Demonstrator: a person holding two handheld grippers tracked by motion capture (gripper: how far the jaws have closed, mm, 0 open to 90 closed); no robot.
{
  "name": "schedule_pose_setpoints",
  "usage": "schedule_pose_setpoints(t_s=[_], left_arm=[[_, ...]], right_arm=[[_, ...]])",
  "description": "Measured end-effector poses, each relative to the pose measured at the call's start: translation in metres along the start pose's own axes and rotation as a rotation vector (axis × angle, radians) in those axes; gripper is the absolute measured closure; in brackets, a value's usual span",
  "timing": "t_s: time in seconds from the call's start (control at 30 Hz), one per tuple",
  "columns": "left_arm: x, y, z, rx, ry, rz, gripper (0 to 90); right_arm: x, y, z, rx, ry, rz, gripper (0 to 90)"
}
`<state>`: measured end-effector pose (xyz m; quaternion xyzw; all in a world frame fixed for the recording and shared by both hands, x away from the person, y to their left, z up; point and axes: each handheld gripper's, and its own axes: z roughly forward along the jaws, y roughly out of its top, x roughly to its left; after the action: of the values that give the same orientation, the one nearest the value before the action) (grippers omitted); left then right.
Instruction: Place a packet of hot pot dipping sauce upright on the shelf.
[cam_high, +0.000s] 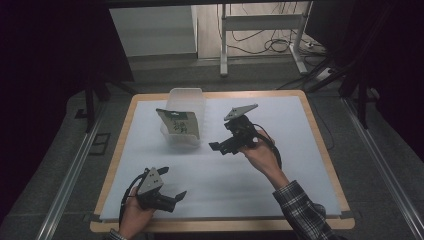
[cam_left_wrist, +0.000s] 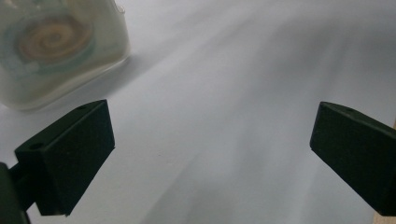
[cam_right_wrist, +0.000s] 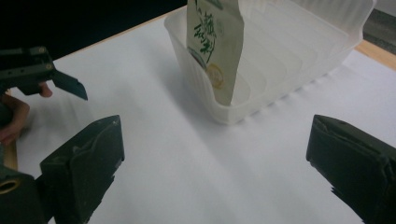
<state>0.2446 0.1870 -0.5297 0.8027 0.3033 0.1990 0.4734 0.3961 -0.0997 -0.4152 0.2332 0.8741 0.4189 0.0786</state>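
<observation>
You'd got the packet (cam_high: 179, 123) standing in the bin (cam_high: 186, 107) (looked done); both claws, left claw (cam_high: 172, 184) and right claw (cam_high: 216, 146), were spread wide, holding nothing

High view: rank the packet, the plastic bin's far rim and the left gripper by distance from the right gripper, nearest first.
From the right gripper:
1. Packet, up and to its left, leaning in the bin's near end.
2. Left gripper, down-left near the table's front edge.
3. Plastic bin's far rim, toward the table's back.
Items 2 and 3 are close to call.

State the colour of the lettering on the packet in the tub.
Green, on the pale paper packet; clearest in the right gripper view.
</observation>
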Motion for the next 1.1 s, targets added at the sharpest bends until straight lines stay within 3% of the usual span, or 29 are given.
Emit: schedule_pose_setpoints(t_s=[0.6, 1.1], left_arm=[[0.0, 0.0, -0.001, 0.004, 0.0, -0.002, 0.0], [0.0, -0.001, -0.002, 0.005, 0.003, -0.005, 0.0]], right_arm=[[-0.001, -0.042, -0.012, 0.006, 0.019, 0.046, 0.3], [-0.005, -0.073, -0.034, -0.006, -0.011, 0.073, 0.0]])
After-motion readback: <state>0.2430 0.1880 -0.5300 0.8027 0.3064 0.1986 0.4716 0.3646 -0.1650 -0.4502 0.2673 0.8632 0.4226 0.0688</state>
